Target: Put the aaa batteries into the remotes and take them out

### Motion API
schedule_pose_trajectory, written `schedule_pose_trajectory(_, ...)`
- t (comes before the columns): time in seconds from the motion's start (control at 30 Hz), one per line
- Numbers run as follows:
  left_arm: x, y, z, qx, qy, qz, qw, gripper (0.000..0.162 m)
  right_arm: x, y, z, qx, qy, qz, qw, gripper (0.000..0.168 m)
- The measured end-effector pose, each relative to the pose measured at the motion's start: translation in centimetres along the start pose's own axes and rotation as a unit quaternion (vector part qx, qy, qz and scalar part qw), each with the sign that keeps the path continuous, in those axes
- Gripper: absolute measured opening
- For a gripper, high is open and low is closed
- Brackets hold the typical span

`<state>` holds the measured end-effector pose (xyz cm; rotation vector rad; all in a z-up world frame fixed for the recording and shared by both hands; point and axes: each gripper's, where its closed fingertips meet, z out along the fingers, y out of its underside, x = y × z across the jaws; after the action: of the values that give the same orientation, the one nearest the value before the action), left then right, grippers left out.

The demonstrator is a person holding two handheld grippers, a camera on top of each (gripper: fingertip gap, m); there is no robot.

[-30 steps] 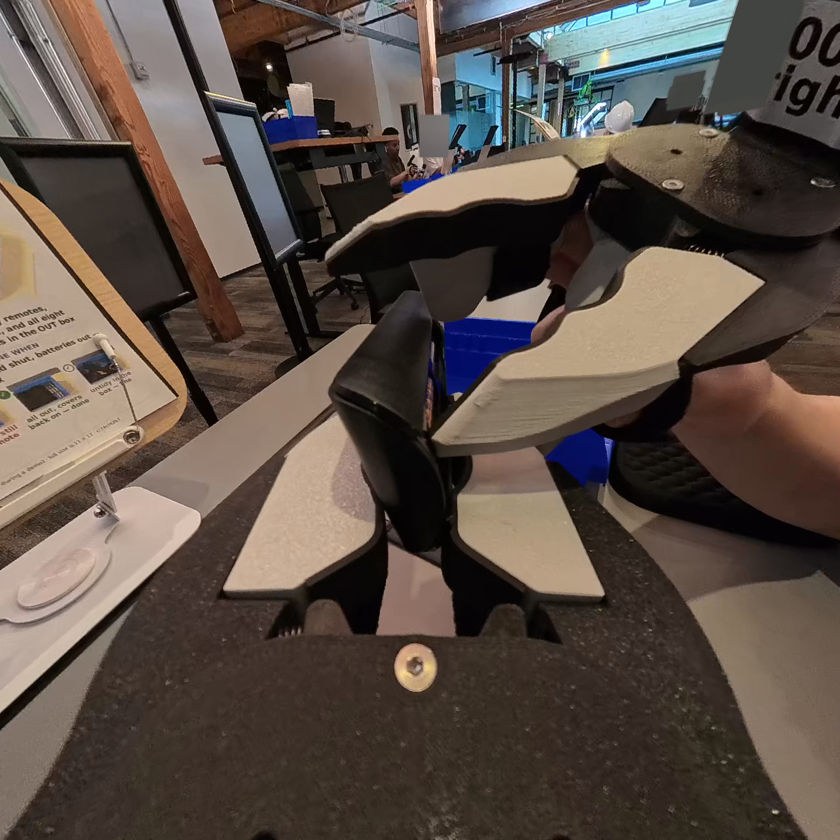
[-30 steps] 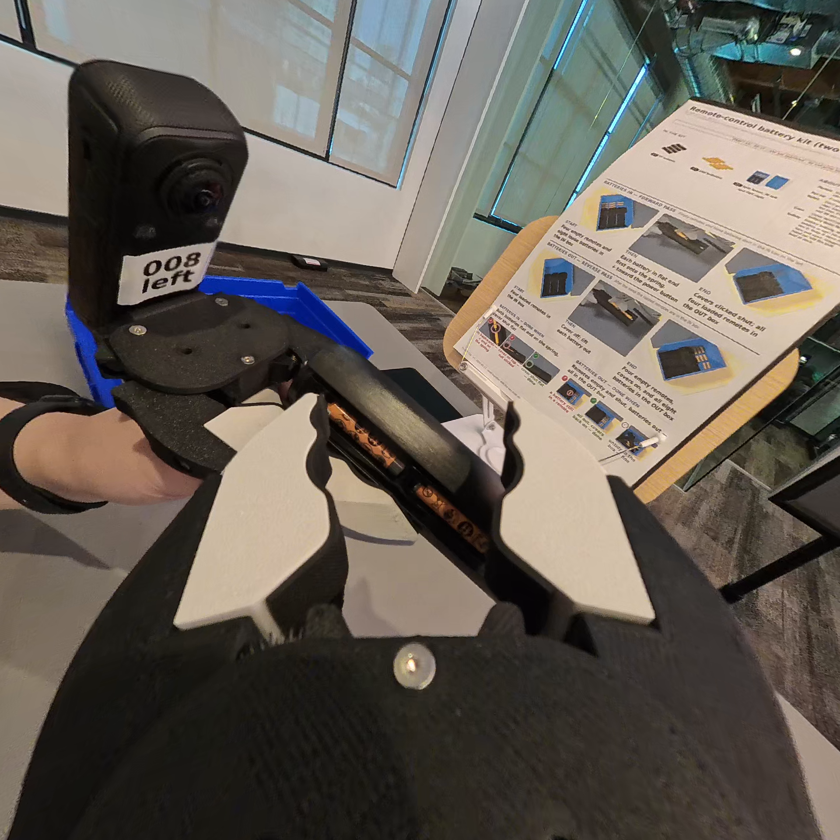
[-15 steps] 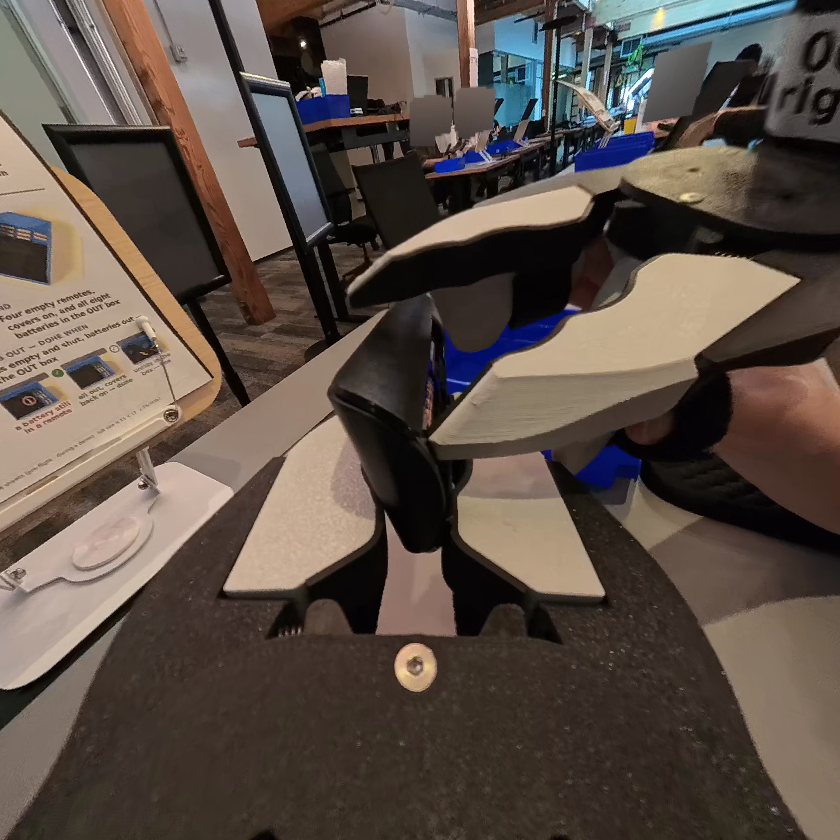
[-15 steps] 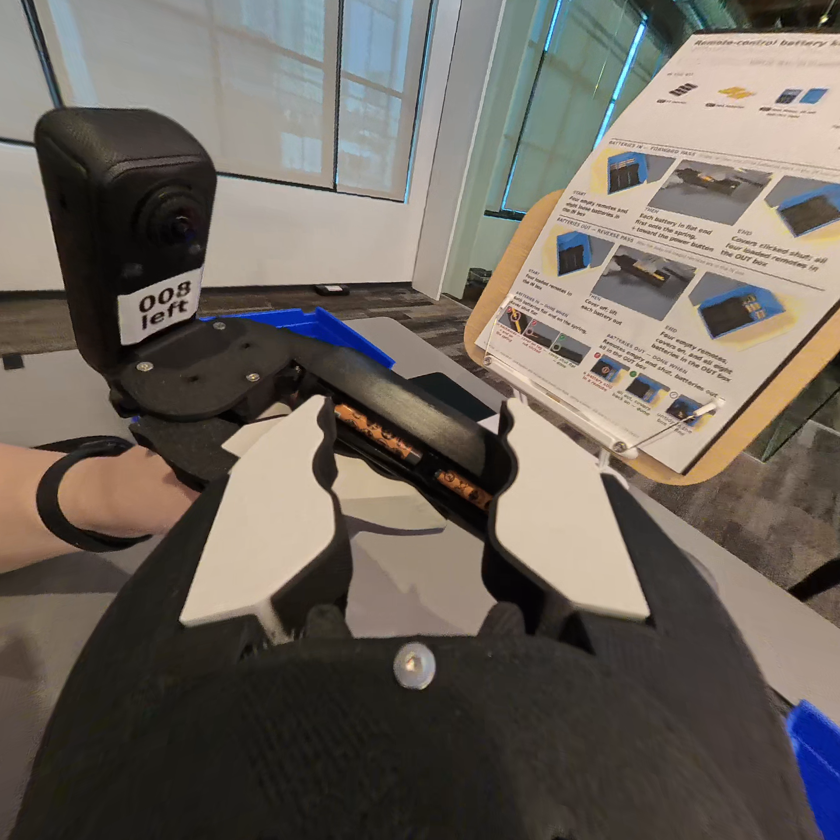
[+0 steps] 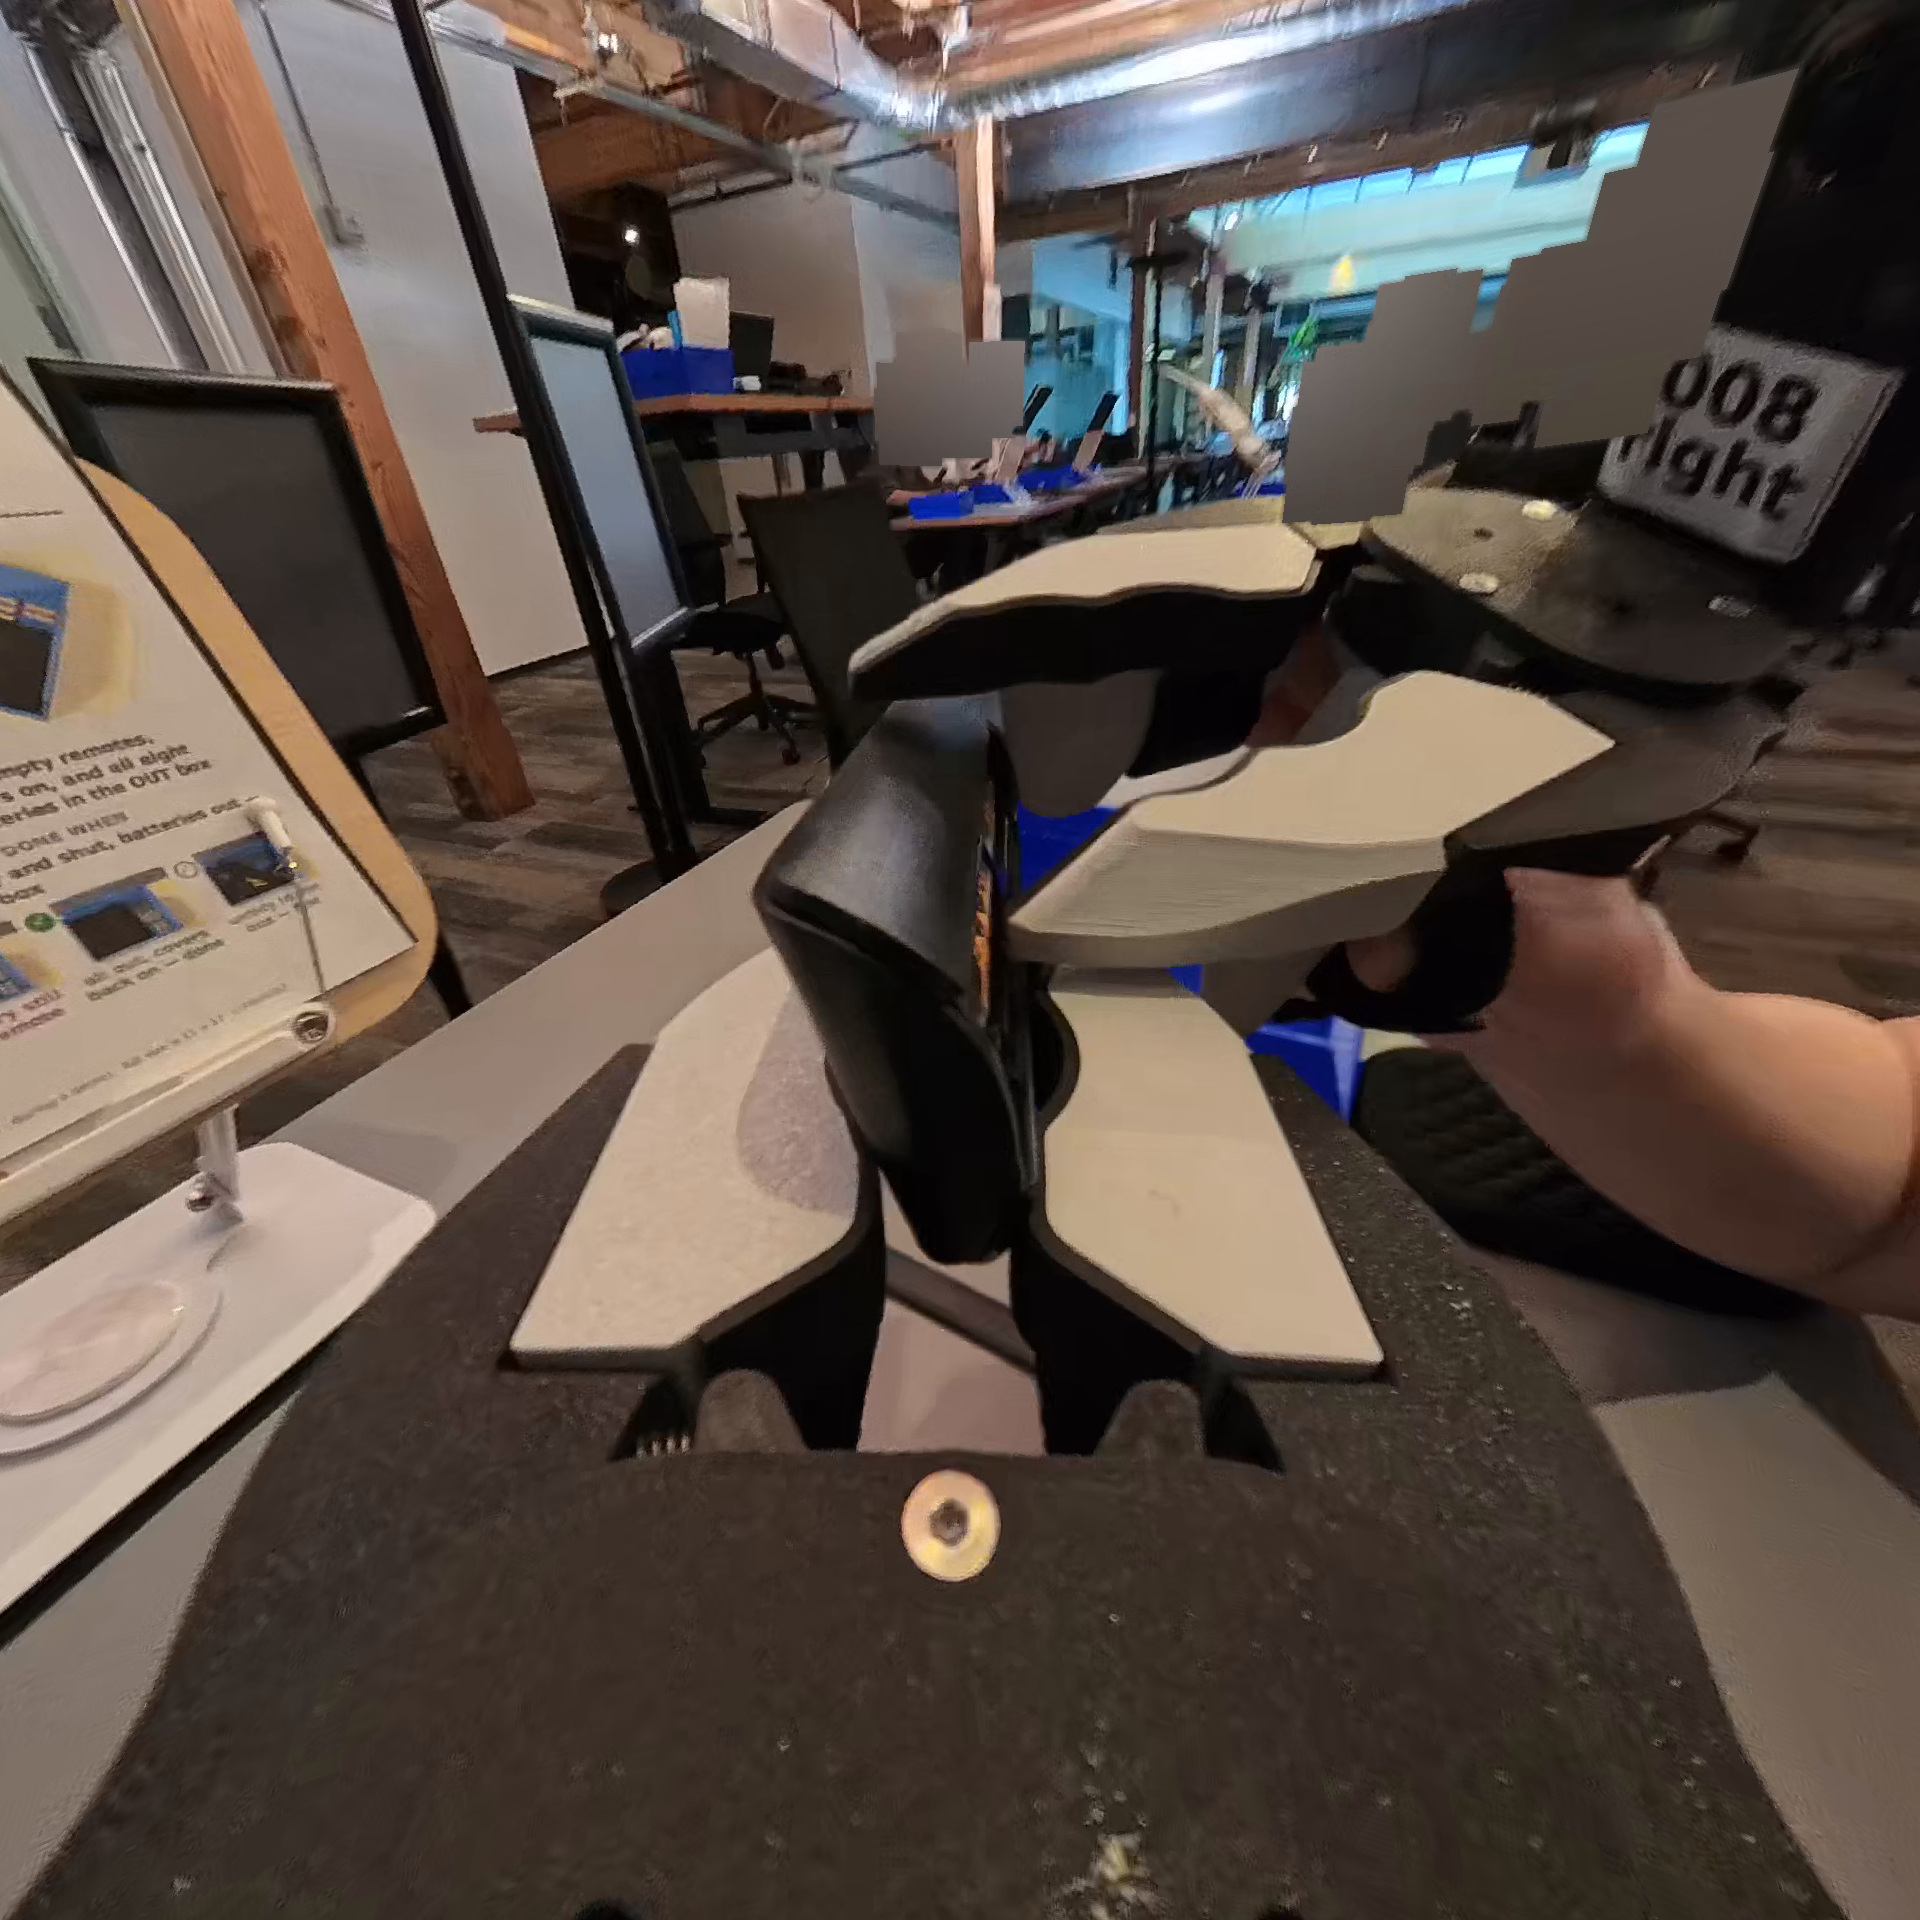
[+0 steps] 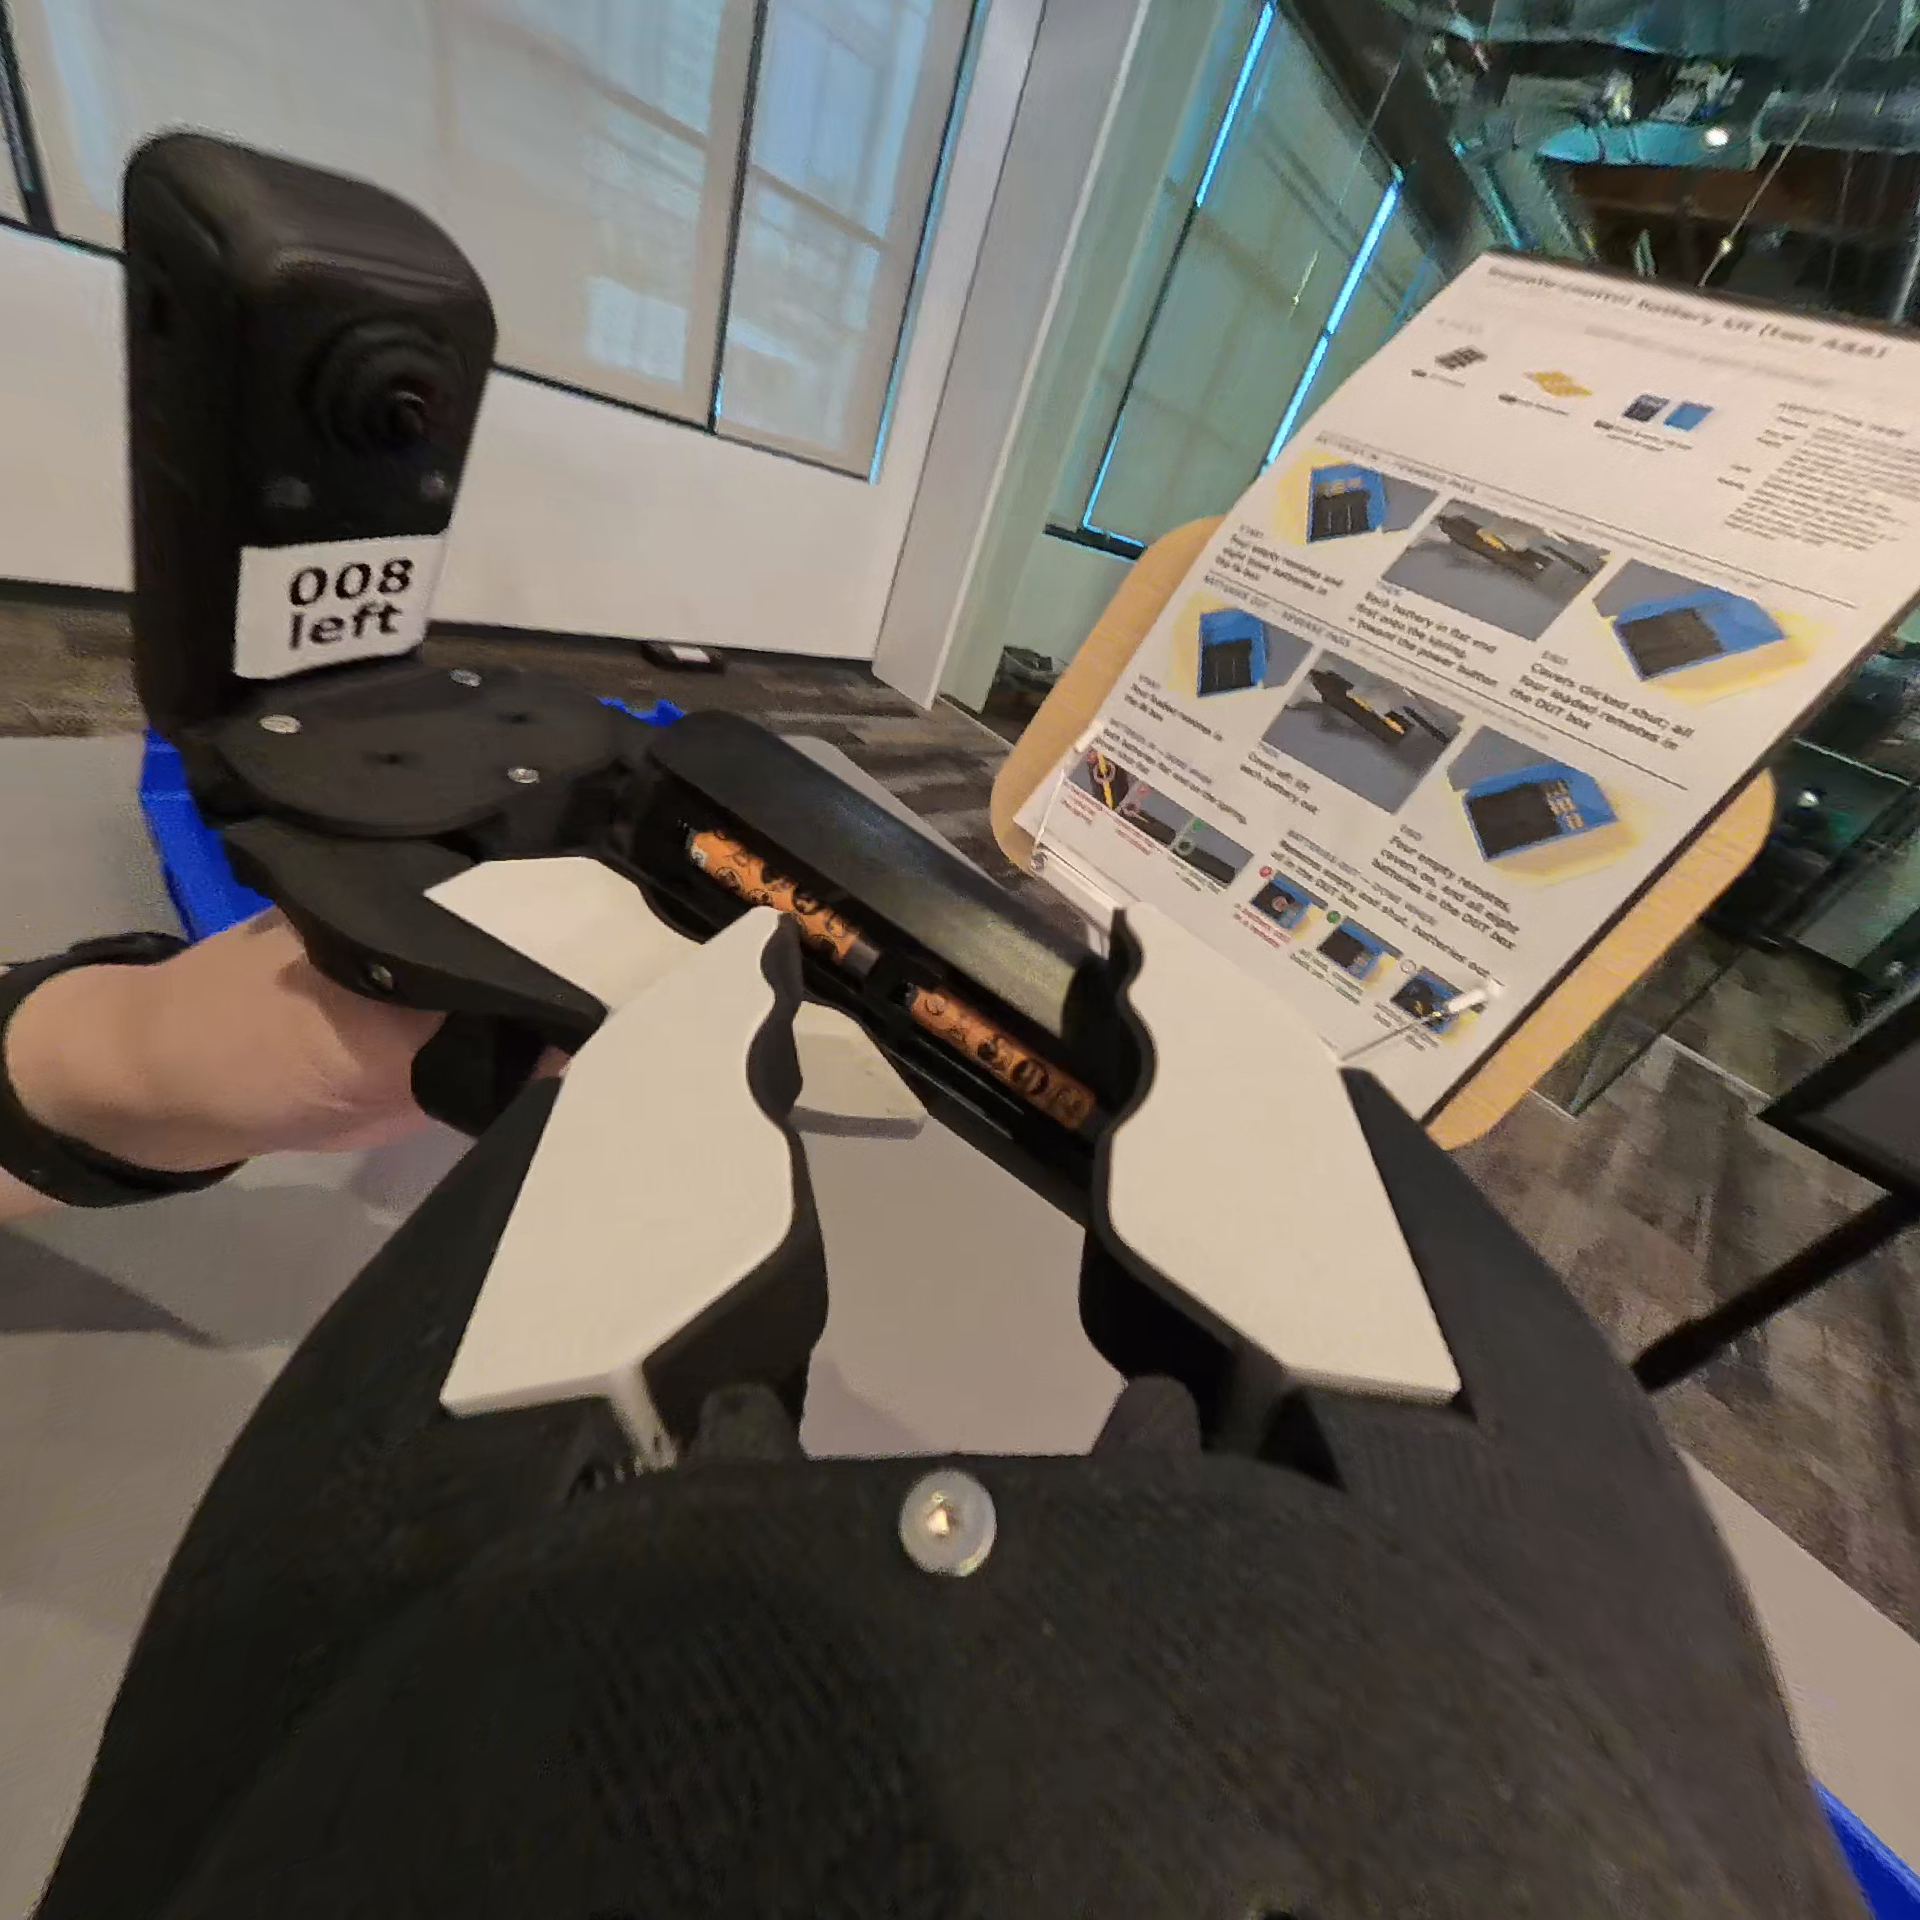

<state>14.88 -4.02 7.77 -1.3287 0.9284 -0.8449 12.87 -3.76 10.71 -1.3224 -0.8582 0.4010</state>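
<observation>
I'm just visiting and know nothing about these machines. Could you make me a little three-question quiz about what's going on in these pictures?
1. True or false: the left claw is clamped on the black remote.
2. How many orange batteries show in the remote's open compartment in the right wrist view? A) none B) two C) four
3. Fill in: the right claw is ____, its fingers either side of the remote's free end.

Key
1. True. Its two white fingers press the remote's sides.
2. B. They lie end to end; the second sits nearer the right claw.
3. Open. A clear gap separates its fingers, and I cannot tell if they touch the remote.
</observation>
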Motion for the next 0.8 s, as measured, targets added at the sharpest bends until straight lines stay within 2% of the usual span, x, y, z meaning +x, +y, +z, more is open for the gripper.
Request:
schedule_pose_trajectory(0.27, 0.5, -1.5, -0.7, 0.043, 0.076, -0.113, 0.99, 0.025, 0.7, -2.8, -2.0, 0.055, 0.002, -0.003, 0.998, 0.061)
schedule_pose_trajectory(0.43, 0.9, -1.7, -1.0, 0.023, 0.092, -0.097, 0.991, 0.025, -0.1, -3.4, -2.9, 0.046, -0.032, -0.073, 0.996, 0.059)
schedule_pose_trajectory(0.47, 1.1, -1.7, -1.0, 0.015, 0.097, -0.096, 0.991, 0.025, -0.5, -3.4, -3.1, 0.045, -0.043, -0.099, 0.993, 0.053)
schedule_pose_trajectory(0.53, 1.4, -1.3, -1.0, -0.006, 0.106, -0.094, 0.99, 0.025, -1.2, -3.1, -3.4, 0.037, -0.055, -0.162, 0.985, 0.027)
schedule_pose_trajectory(0.67, 2.2, 0.1, -0.7, -0.062, 0.125, -0.101, 0.985, 0.025, -2.6, -0.4, -3.0, -0.023, -0.089, -0.27, 0.958, 0.021)
schedule_pose_trajectory(0.8, 2.7, 1.4, -0.4, -0.1, 0.13, -0.11, 0.98, 0.025, -2.5, 0.9, -2.6, -0.041, -0.099, -0.287, 0.952, 0.006)
